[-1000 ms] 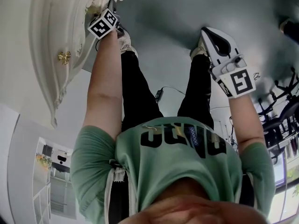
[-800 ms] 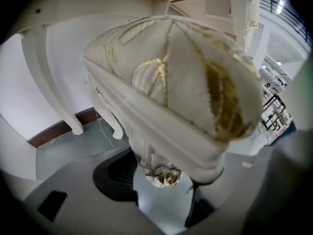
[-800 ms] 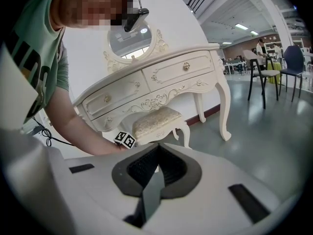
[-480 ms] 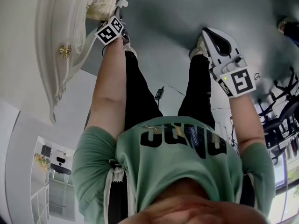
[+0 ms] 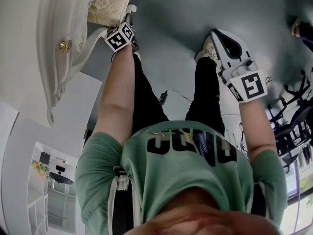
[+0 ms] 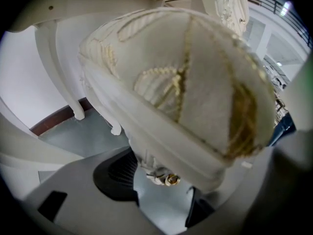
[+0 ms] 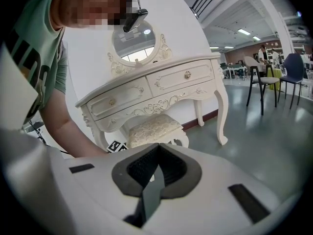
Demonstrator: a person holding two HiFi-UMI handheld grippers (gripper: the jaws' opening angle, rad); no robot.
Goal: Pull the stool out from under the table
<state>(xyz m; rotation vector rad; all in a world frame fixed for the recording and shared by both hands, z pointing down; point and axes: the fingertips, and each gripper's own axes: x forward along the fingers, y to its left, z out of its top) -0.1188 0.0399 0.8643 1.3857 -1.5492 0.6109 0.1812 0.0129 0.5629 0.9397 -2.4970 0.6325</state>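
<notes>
The white stool [image 5: 110, 4] with its cream patterned cushion pokes out from under the white dressing table [image 5: 54, 58] at the top left of the head view. My left gripper [image 5: 128, 13] is at the stool's near edge. In the left gripper view the stool [image 6: 195, 82] fills the frame and its carved seat rim lies between the jaws of the left gripper [image 6: 159, 190], which are shut on it. My right gripper [image 5: 222, 38] hangs away from the stool, above the floor by the person's right leg. In its own view the right gripper [image 7: 155, 168] is shut on nothing, facing the stool [image 7: 151, 129] and table [image 7: 146, 87].
An oval mirror [image 7: 137, 43] stands on the table. Table legs [image 6: 63, 82] curve down behind the stool. A black chair [image 7: 266, 82] and a blue chair [image 7: 293, 67] stand far right. A cable [image 5: 166, 99] lies on the grey floor between the person's legs.
The stool's cushion shows further out from under the table, and my left gripper has moved right with it. The right gripper has hardly moved.
</notes>
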